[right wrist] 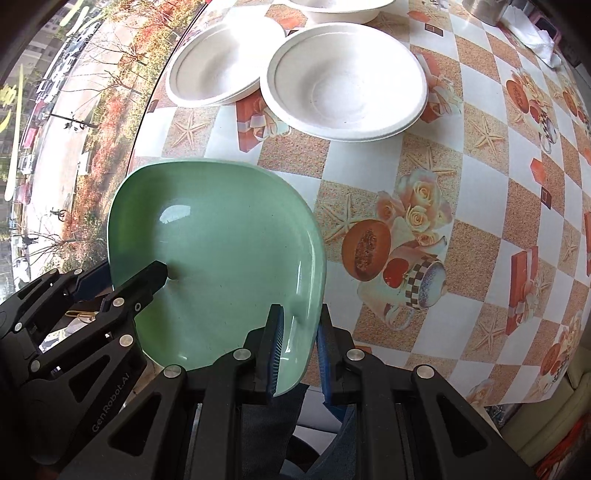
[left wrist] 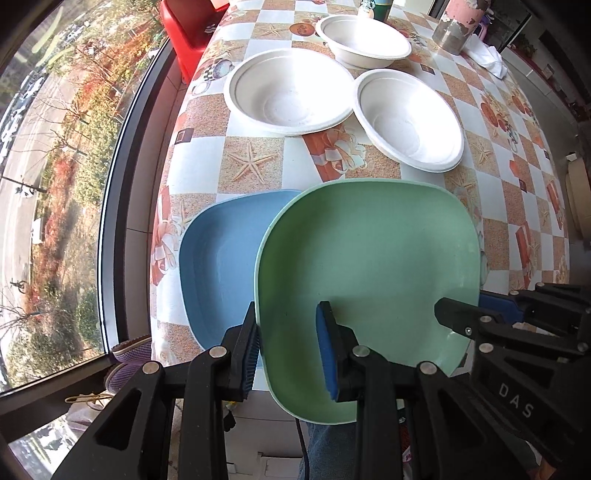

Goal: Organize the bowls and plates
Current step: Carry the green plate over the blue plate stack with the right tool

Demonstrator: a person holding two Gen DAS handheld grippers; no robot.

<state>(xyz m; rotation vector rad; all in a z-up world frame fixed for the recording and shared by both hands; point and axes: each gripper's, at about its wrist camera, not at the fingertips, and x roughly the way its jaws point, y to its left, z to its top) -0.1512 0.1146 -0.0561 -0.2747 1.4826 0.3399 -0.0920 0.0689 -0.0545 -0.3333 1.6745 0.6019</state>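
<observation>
A green square plate [left wrist: 369, 273] is held up over the table's near edge, overlapping a blue plate [left wrist: 218, 266] that lies on the table. My left gripper [left wrist: 290, 347] straddles the green plate's left rim with a gap between its fingers. My right gripper [right wrist: 297, 349] is shut on the plate's right rim [right wrist: 306, 295]; it also shows in the left wrist view [left wrist: 465, 317]. Three white bowls stand beyond: one at the left [left wrist: 290, 90], one at the right [left wrist: 408, 118], one at the back [left wrist: 364, 38].
The table [left wrist: 255, 162] carries a checkered cloth with starfish and flowers. A window runs along its left side. A red chair [left wrist: 188, 33] stands at the far left corner. A cylinder [left wrist: 458, 26] and a white cloth [left wrist: 487, 57] sit at the far right.
</observation>
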